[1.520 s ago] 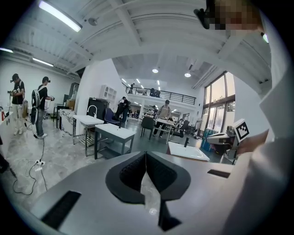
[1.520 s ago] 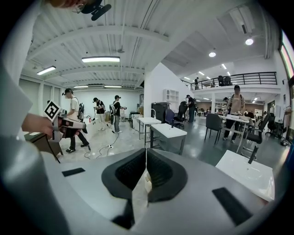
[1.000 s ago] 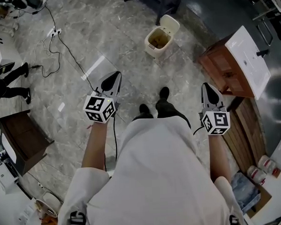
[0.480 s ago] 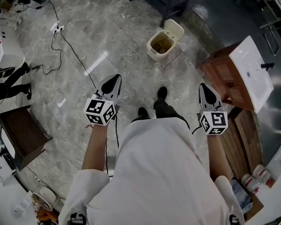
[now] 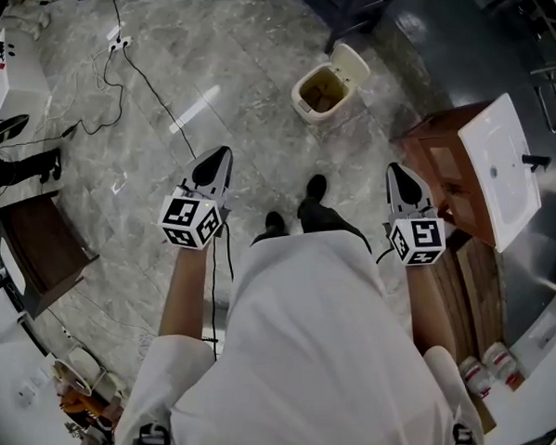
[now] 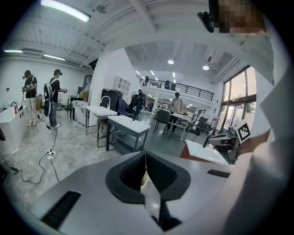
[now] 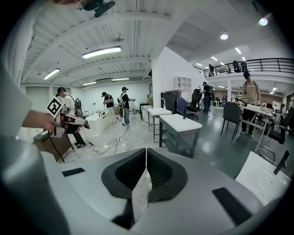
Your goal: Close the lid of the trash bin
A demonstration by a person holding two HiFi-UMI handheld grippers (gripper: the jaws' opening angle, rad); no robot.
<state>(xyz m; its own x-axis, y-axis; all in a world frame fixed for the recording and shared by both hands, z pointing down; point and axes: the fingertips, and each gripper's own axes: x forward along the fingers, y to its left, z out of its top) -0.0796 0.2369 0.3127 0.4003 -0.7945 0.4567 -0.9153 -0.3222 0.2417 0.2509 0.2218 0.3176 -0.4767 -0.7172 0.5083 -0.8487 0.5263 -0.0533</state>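
Head view: we are looking steeply down at a grey marbled floor [image 5: 251, 69]. The trash bin [image 5: 311, 104], a small cream one, is standing in the upper middle of the frame. Its lid [image 5: 349, 62] is tipped up and back at the bin's upper right edge, so the bin is open. We are holding the left gripper [image 5: 214, 160] at left of centre and the right gripper [image 5: 396, 175] at right of centre. Both are pointing up the frame and are well apart from the bin. Our dark shoes [image 5: 309, 189] are showing between the two grippers. A wooden cabinet [image 5: 437, 162] with a white sink top [image 5: 498, 168] is standing at the right edge, just beside the right gripper. A black cable [image 5: 150, 84] is trailing across the floor at upper left.

Left gripper view: the jaws are pressing together along a thin line in the lower middle, and they are gripping nothing. Beyond them a white tabletop [image 6: 128, 124] is standing in a large hall, and two people [image 6: 53, 96] are standing at far left. The right gripper's marker cube is showing at the right edge.

Right gripper view: here too the jaws are meeting flush with nothing between them. Another white tabletop [image 7: 181, 124] is lying beyond them, and the left gripper is showing at centre left.
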